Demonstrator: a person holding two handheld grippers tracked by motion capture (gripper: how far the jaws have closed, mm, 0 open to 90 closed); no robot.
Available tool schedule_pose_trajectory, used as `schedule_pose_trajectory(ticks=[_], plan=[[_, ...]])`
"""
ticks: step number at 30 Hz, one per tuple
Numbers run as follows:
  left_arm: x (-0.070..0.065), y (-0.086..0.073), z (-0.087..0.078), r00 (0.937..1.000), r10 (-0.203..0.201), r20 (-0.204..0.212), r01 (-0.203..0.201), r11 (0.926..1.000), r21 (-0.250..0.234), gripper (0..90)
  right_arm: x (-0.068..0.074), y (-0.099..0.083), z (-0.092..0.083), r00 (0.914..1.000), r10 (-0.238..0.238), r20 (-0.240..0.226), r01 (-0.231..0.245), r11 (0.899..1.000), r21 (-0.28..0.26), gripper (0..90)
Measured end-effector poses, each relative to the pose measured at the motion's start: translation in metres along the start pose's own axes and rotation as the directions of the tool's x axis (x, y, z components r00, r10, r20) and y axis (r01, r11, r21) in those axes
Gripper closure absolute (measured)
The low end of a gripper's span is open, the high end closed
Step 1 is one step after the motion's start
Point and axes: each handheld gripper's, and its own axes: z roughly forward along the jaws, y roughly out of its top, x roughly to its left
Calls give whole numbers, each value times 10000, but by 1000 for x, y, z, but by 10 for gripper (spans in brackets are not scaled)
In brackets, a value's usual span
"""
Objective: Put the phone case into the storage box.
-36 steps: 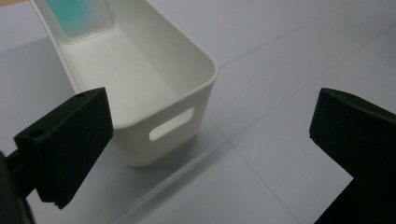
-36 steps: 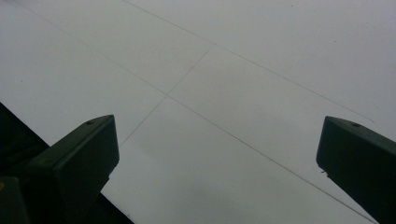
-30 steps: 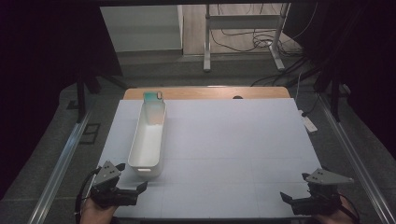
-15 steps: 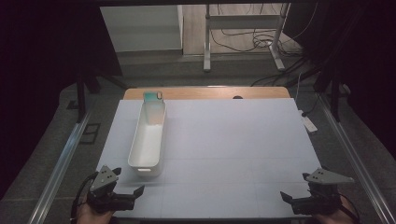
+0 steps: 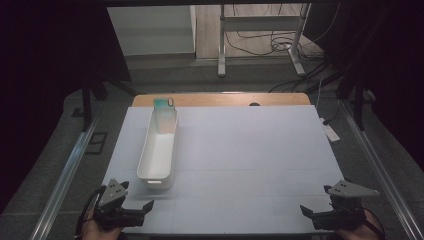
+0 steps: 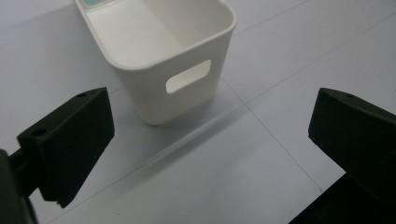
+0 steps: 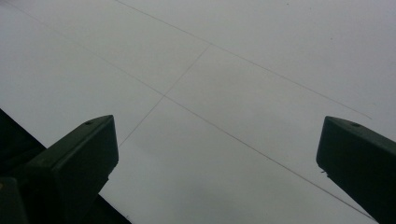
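Hovering left tool and right tool at near desk edge, both spread, empty; white bin untouched, likely awaiting start.

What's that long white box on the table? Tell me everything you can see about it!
The white bin is long and narrow, open on top, with rounded corners and a slot handle cut in its near end. It looks like smooth plastic. It stands upright on the white table, left of the middle, running away from the person. A teal-topped thing sits at its far end. Nothing grips it; the left gripper is close, but apart.
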Motion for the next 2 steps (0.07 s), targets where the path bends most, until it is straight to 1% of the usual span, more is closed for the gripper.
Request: schedule_pose_trajectory(ticks=[2], plan=[[0,0,0,10000,-13,31,13,10000,-27,15,0,0,0,10000,3,19,-3,10000,7,0]])
